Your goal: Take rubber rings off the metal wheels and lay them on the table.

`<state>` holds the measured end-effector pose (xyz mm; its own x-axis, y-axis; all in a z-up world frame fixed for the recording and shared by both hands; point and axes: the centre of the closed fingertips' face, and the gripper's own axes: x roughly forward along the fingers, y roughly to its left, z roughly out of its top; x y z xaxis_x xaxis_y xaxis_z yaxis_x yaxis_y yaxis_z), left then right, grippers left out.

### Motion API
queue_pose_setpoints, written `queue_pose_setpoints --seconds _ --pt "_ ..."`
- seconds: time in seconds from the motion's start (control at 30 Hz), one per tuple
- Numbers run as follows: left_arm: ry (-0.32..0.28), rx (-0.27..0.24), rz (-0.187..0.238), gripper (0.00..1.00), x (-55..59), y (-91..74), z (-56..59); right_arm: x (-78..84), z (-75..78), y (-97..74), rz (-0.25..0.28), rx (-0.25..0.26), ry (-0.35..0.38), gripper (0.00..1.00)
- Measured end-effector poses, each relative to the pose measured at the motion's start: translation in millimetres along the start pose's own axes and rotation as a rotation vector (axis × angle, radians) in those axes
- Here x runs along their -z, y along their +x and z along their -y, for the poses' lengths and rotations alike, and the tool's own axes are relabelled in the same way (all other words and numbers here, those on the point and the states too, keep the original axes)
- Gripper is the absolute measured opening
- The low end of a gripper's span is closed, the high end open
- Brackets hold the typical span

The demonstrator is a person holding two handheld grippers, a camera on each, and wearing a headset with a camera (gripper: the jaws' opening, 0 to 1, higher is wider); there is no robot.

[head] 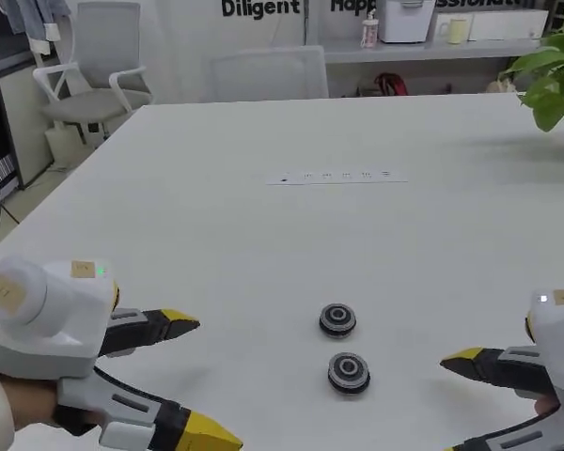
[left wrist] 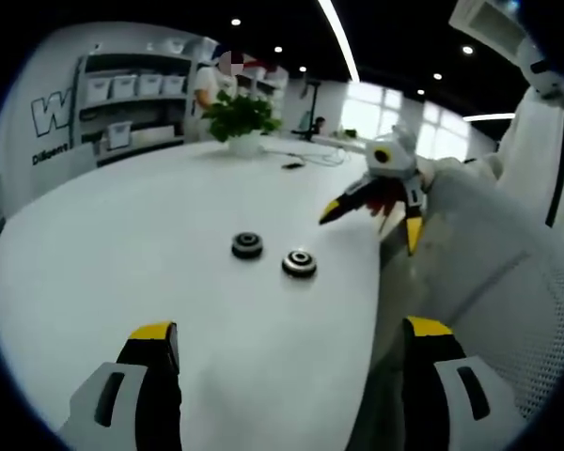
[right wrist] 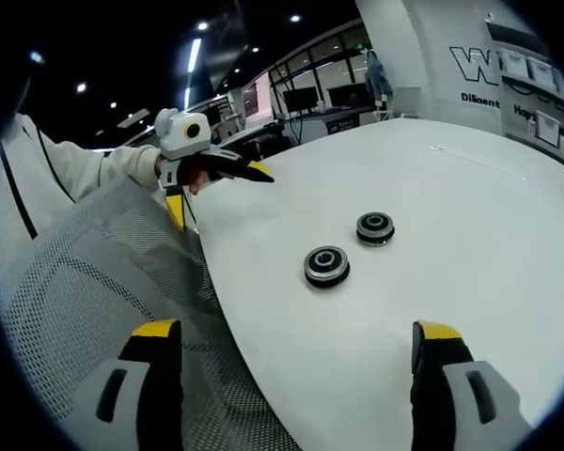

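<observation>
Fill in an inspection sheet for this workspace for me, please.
Surface: white table, bare but for a flush socket strip.
Job's things: far metal wheel and near metal wheel lying flat, apart, dark rubber rings on both.
Clutter: nothing seen.
Grippers: left gripper and right gripper both open, empty, flanking the wheels.
Cables: nothing seen near the wheels.
Surroundings: office chair, potted plant, wall shelf.

You hold two hand-held grippers, both with jaws spread wide.
Your left hand-held gripper (head: 200, 380) sits low on the left, its yellow tips pointing right. Your right hand-held gripper (head: 465, 402) sits low on the right, tips pointing left. Neither grips anything. Your arms wear white sleeves (right wrist: 70, 160).
</observation>
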<state>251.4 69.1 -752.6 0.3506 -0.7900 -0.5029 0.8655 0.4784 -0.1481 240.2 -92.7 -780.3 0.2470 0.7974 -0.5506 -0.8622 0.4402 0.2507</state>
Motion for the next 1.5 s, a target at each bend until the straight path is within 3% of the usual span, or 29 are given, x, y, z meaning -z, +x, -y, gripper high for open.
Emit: queue_pose_setpoints --seconds 0.4,0.63,1.03,1.4,1.5 --pt "0.006 0.068 -0.009 1.0 -3.3 16.3 7.1 -5.4 3.7 -12.4 0.042 0.057 0.033 0.98" --pt "0.022 0.088 -0.007 1.0 -1.5 17.5 12.4 -3.1 6.0 -11.5 0.029 0.076 0.042 0.97" --pt "0.024 0.045 0.01 1.0 -6.9 13.2 1.4 3.5 5.3 -5.8 0.005 0.06 0.08 0.97" --pt "-0.01 0.014 -0.025 1.0 10.6 7.3 -0.3 1.4 -4.4 -2.4 0.006 0.021 0.065 0.97" --pt "-0.016 0.015 -0.024 1.0 11.1 9.0 1.2 1.2 -2.3 -4.7 0.013 0.026 0.064 0.97"
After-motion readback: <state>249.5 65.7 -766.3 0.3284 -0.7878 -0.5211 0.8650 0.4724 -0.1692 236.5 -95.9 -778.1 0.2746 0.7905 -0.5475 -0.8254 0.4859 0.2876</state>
